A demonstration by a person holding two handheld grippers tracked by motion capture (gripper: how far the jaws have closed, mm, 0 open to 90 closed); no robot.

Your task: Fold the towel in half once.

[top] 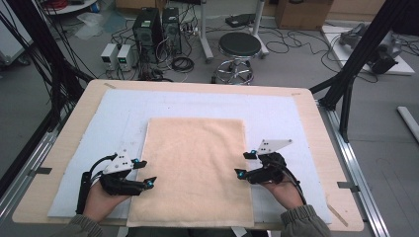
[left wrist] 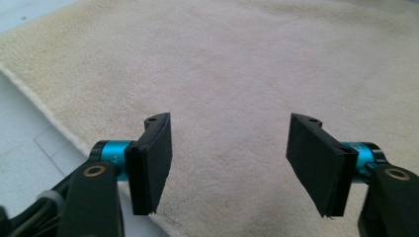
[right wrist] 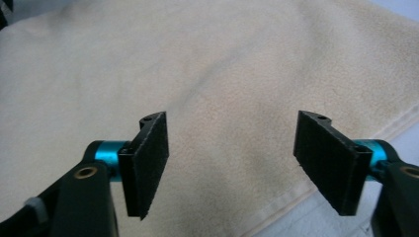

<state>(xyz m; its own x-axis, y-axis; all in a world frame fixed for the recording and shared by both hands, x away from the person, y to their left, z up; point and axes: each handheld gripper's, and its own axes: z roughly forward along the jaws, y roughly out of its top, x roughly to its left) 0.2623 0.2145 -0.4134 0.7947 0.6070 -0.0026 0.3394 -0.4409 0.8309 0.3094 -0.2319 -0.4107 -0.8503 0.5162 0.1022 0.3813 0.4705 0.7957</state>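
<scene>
Cream towel (top: 193,170) lies flat on the white mat (top: 276,106), mid-tabletop (top: 59,143); long axis runs from the person's edge toward the far edge. Left gripper (top: 145,173) at its left border, right gripper (top: 243,164) at its right border, both pointing inward. Jaws on each spread wide, nothing pinched; towel beneath them.

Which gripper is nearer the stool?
Right. The right gripper is at the towel's right edge, nearly straight below the stool in the high view; the left gripper sits farther left.
</scene>
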